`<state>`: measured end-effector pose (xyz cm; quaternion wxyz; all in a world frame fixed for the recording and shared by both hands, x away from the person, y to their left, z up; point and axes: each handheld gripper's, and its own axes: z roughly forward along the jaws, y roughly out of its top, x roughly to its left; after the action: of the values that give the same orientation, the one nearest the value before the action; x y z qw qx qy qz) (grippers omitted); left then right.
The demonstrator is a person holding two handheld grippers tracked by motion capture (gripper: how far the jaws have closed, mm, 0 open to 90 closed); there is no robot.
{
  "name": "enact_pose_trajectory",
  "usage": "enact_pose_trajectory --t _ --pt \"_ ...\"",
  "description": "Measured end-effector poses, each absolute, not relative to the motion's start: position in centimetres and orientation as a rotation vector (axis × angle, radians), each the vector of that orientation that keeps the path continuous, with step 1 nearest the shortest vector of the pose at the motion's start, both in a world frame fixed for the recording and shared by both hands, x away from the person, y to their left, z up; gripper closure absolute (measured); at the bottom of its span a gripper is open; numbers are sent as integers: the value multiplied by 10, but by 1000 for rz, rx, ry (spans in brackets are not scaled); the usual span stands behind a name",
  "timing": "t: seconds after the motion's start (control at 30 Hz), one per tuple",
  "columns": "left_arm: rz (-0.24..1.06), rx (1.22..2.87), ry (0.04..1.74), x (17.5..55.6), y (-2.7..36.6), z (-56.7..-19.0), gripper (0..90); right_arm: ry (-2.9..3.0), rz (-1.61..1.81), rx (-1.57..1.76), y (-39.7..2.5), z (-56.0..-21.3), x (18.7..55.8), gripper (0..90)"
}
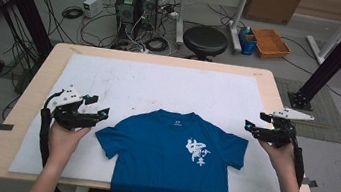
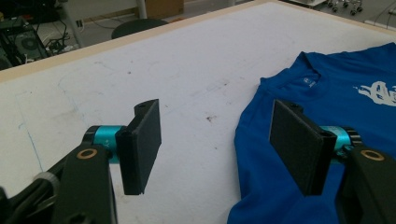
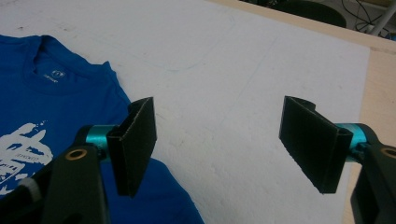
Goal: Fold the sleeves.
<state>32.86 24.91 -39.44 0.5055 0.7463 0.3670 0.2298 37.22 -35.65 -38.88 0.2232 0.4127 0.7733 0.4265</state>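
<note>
We are hovering both grippers wide open and empty: left gripper [image 1: 97, 108] by the left sleeve, right gripper [image 1: 250, 126] by the right. The blue t-shirt [image 1: 172, 159] is lying flat, hem overhanging the near edge. Best to pinch each sleeve edge squarely, both layers.

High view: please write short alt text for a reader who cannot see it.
A blue short-sleeved T-shirt with white print lies flat on a white-covered wooden table. A person holds the open left gripper and right gripper beside its sleeves.
</note>
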Motion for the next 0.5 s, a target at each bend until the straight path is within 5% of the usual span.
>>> enact_pose_trajectory --t 0.5 --pt "514 1823 899 328 253 -401 344 2129 1170 1157 -359 -391 376 275"
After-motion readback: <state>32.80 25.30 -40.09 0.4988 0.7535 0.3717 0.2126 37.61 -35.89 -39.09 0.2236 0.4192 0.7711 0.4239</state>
